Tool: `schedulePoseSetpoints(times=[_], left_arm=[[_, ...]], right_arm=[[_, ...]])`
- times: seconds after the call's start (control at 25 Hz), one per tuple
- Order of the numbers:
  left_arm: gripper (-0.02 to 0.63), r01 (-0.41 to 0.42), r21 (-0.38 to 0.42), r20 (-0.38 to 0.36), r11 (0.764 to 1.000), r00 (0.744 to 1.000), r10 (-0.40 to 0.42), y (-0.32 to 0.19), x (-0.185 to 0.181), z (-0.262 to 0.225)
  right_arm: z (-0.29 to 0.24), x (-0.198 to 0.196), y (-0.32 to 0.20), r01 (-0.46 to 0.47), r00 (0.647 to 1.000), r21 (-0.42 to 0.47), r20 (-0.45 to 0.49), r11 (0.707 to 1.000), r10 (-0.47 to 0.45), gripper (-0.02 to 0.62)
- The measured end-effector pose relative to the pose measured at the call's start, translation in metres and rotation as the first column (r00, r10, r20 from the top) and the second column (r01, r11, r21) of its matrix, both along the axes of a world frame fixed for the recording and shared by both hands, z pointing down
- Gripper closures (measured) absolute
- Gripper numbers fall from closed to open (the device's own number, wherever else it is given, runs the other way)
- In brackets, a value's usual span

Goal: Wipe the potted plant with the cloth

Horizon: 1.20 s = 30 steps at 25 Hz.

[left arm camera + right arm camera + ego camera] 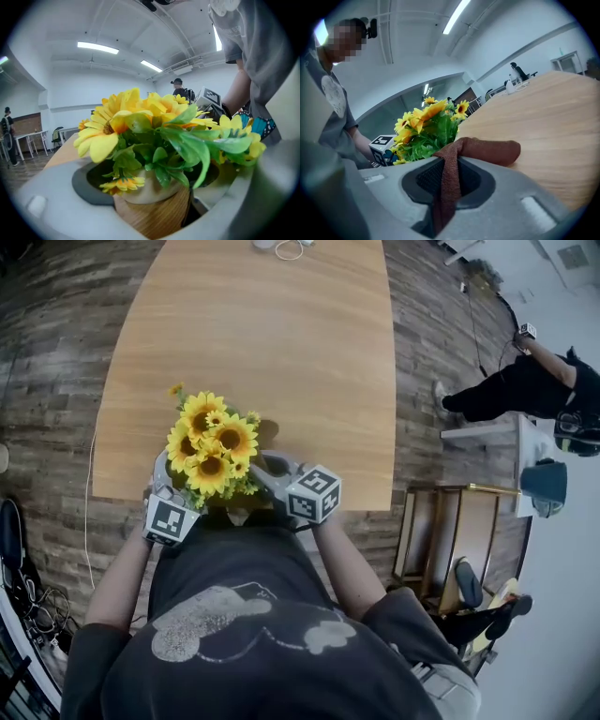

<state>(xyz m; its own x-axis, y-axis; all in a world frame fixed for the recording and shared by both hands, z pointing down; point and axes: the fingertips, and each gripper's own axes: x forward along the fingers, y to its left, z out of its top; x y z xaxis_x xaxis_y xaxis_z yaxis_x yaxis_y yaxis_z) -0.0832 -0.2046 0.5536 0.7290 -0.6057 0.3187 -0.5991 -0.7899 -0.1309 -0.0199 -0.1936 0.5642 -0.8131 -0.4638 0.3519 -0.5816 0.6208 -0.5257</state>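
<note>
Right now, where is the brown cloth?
In the right gripper view, the cloth is pinched in the right claw, just right of the potted plant, in front of the table.

tabletop (272, 352) beyond potted plant (211, 451) bare; white items (266, 244) at far edge.

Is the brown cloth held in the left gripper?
No, the brown cloth is pinched between the jaws of the right gripper in the right gripper view, while the left gripper holds the plant pot.
</note>
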Motion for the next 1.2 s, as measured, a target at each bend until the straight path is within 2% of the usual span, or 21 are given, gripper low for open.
schedulePoseSetpoints(times=[0.12, 0.24, 0.28, 0.36, 0.4, 0.56, 0.72, 0.88, 1.0, 1.12, 1.2], left_arm=[[0.126, -0.051, 0.008, -0.016, 0.999, 0.999, 0.051, 0.000, 0.004, -0.002], [0.121, -0.064, 0.003, -0.013, 0.998, 0.998, 0.064, 0.001, 0.004, -0.001], [0.120, -0.062, 0.002, -0.035, 0.998, 0.997, 0.062, 0.002, 0.004, -0.004], [0.055, -0.026, -0.013, -0.101, 1.000, 0.995, 0.025, 0.003, 0.002, -0.010], [0.046, 0.006, -0.025, -0.109, 1.000, 0.994, -0.009, 0.004, -0.003, -0.008], [0.021, 0.112, -0.044, -0.030, 0.993, 0.993, -0.113, 0.016, -0.020, 0.006], [0.017, 0.201, -0.094, -0.029, 0.975, 0.978, -0.205, 0.031, -0.019, 0.014], [0.006, 0.334, -0.109, 0.011, 0.936, 0.942, -0.335, 0.038, -0.017, 0.020], [-0.002, 0.448, -0.131, 0.003, 0.885, 0.892, -0.451, 0.050, -0.013, 0.023], [-0.012, 0.522, -0.155, -0.015, 0.839, 0.848, -0.530, 0.060, -0.001, 0.028], [-0.014, 0.580, -0.170, -0.002, 0.796, 0.808, -0.589, 0.065, 0.009, 0.032]], right_arm=[[0.001, -0.002, 0.009, -0.024, 1.000, -0.003, -0.014, 1.000, 0.024, 0.551], [0.001, -0.003, 0.013, -0.048, 0.998, 0.001, -0.037, 0.999, 0.048, 0.551], [0.001, -0.002, 0.013, -0.056, 0.997, 0.003, -0.046, 0.998, 0.056, 0.551], [0.000, 0.002, 0.012, -0.068, 0.996, 0.007, -0.059, 0.998, 0.068, 0.551], [-0.001, 0.004, 0.010, -0.072, 0.995, 0.009, -0.062, 0.997, 0.073, 0.551], [-0.008, 0.018, 0.005, -0.077, 0.995, 0.016, -0.060, 0.997, 0.078, 0.551], [-0.011, 0.029, -0.001, -0.040, 0.998, 0.021, -0.053, 0.999, 0.041, 0.550], [-0.015, 0.041, -0.006, 0.030, 0.999, 0.025, -0.030, 0.999, -0.029, 0.549], [-0.017, 0.055, -0.011, 0.094, 0.996, 0.026, -0.007, 0.995, -0.094, 0.549], [-0.021, 0.078, -0.019, 0.120, 0.992, 0.030, 0.019, 0.992, -0.121, 0.549], [-0.024, 0.096, -0.024, 0.135, 0.990, 0.038, 0.028, 0.990, -0.136, 0.549]])
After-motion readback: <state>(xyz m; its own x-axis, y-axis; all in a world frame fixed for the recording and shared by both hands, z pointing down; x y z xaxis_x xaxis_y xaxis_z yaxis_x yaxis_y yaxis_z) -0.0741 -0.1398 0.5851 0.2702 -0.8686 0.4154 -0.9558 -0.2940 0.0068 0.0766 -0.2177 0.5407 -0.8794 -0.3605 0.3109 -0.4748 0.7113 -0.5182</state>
